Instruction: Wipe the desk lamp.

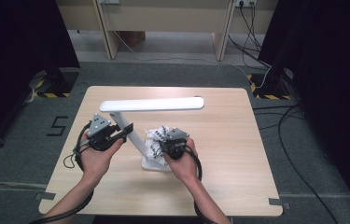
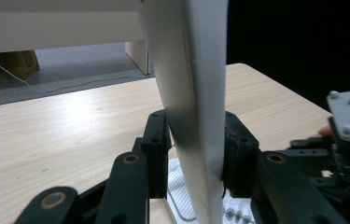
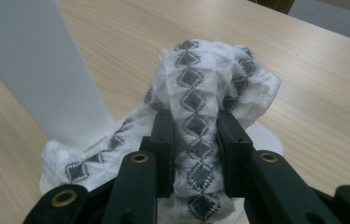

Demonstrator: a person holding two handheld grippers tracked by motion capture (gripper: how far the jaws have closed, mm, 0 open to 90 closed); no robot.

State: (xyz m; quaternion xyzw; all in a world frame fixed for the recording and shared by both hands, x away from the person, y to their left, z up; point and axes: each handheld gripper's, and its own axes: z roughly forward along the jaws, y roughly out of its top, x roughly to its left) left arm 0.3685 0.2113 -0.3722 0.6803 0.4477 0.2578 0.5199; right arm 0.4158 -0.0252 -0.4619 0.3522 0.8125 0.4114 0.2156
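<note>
A white desk lamp [image 1: 151,104] stands mid-table, its long head level and its slanted arm [image 1: 133,134] running down to a flat base [image 1: 150,163]. My left gripper [image 1: 125,133] is shut on that arm, and the left gripper view has both pads pressed against the white arm [image 2: 196,116]. A white cloth with a grey diamond pattern [image 1: 155,140] lies bunched on the lamp base. My right gripper [image 1: 165,141] is shut on a fold of the cloth [image 3: 196,112], which bulges up between the jaws. The lamp arm [image 3: 37,65] rises at the left of the right gripper view.
The light wooden table [image 1: 219,135] has bare room on the right and along the front. Beyond it stands a wooden desk frame [image 1: 163,18] with cables on the grey floor. Black stands with hazard tape [image 1: 266,88] flank the far corners.
</note>
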